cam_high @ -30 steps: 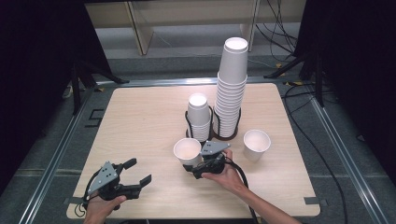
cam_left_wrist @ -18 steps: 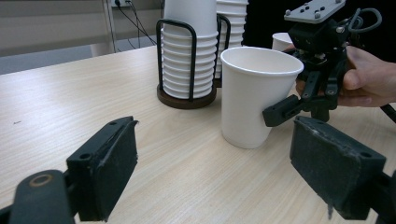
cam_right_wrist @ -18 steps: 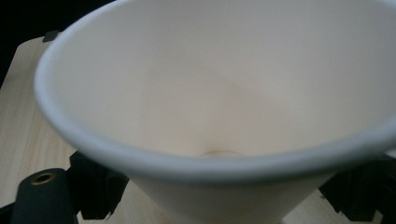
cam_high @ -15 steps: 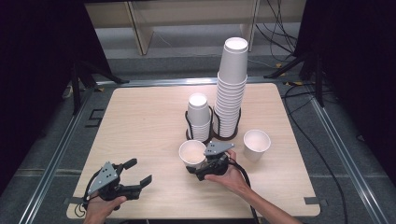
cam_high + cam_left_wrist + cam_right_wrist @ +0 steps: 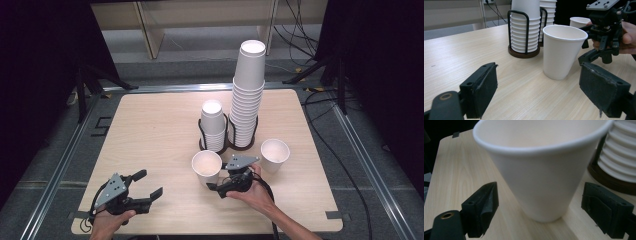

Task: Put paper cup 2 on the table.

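The white tapered paper cup (image 5: pixel 541 170) stands upright on the light wooden table (image 5: pixel 150 130), between the two black pads of the right gripper (image 5: pixel 216 186). Both pads stand clear of the cup wall, one on either side, so the jaws are spread and grasp nothing. In the right gripper view the cup base sits just ahead of the pads. Beyond the right-hand pad stands a short stack of white paper cups (image 5: pixel 213 125) in a black wire holder (image 5: pixel 227 140); a tall stack of white paper cups (image 5: pixel 247 95) fills the holder's other bay. A second loose white paper cup (image 5: pixel 275 155) stands behind that gripper's body. The left gripper (image 5: pixel 150 187) rests low, well apart; its jaws are parted, nothing between the pads.
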Action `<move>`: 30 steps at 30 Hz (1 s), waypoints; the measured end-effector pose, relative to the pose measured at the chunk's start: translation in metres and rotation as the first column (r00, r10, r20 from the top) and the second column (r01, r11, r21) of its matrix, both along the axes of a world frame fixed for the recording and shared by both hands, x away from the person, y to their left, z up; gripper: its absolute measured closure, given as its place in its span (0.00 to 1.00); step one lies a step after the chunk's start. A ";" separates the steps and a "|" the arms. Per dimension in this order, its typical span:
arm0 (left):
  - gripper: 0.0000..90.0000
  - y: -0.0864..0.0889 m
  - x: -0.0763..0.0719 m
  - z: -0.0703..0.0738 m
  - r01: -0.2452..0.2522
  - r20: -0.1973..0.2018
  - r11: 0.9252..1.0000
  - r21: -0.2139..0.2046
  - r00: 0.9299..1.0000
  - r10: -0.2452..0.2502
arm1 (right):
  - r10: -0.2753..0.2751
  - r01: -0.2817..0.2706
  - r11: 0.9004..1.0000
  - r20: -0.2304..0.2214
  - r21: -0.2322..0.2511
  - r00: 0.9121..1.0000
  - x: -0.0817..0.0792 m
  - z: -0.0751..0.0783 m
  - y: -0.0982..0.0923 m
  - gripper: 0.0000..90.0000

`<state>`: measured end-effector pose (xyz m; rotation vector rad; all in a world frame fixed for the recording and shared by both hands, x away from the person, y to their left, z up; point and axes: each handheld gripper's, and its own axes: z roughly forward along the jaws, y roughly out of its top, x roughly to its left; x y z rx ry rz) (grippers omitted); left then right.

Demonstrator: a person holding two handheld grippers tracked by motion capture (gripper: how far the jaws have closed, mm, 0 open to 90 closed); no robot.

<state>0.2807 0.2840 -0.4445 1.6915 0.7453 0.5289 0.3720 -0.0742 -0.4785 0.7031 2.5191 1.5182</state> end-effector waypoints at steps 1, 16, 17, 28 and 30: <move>0.17 0.000 0.000 0.000 -0.001 0.000 1.000 -0.001 1.000 0.001 | -0.006 0.006 1.000 -0.009 -0.005 1.000 -0.001 0.001 -0.003 0.17; 0.17 0.005 -0.003 -0.003 -0.021 -0.022 1.000 0.011 1.000 0.022 | -0.088 0.088 0.996 0.008 0.009 0.996 -0.022 0.012 -0.052 0.17; 0.17 0.006 -0.002 -0.004 -0.008 -0.003 1.000 0.004 1.000 0.008 | -0.088 0.088 0.996 0.013 0.005 0.996 -0.023 0.012 -0.055 0.17; 0.17 0.011 -0.010 -0.007 -0.023 -0.025 0.999 0.043 0.999 0.024 | -0.109 0.109 0.994 0.019 -0.006 0.994 -0.033 0.012 -0.080 0.17; 0.17 0.010 -0.009 -0.009 -0.009 -0.016 0.999 0.047 1.000 0.009 | -0.126 0.126 0.992 0.022 -0.011 0.992 -0.037 0.014 -0.085 0.17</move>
